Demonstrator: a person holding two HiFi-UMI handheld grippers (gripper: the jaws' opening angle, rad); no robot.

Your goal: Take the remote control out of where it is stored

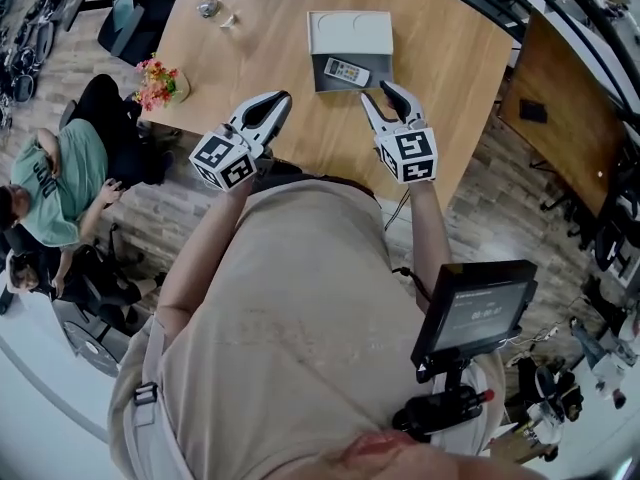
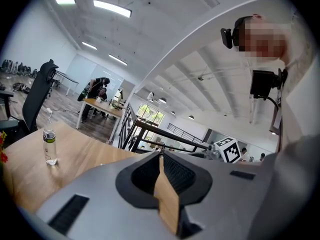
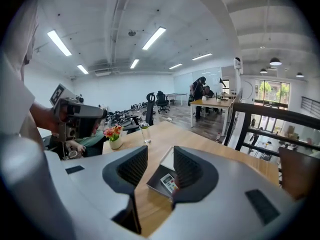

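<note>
An open box lies on the wooden table [image 1: 450, 58], its white lid [image 1: 350, 30] folded back behind a dark tray [image 1: 372, 84]. A white remote control [image 1: 347, 70] [image 3: 168, 182] lies in the tray. My right gripper [image 1: 378, 90] [image 3: 160, 151] hangs just short of the tray's near right corner and points at the remote. Its jaws stand a narrow gap apart with nothing between them. My left gripper [image 1: 283, 98] [image 2: 160, 155] hovers over the table to the left of the box, fingertips together and holding nothing.
A clear water bottle [image 1: 212, 10] [image 2: 49, 146] stands at the table's far left and a small flower pot [image 1: 160, 83] [image 3: 114, 136] at its left edge. People sit left of the table [image 1: 60, 178]. A darker table [image 1: 565, 108] stands to the right.
</note>
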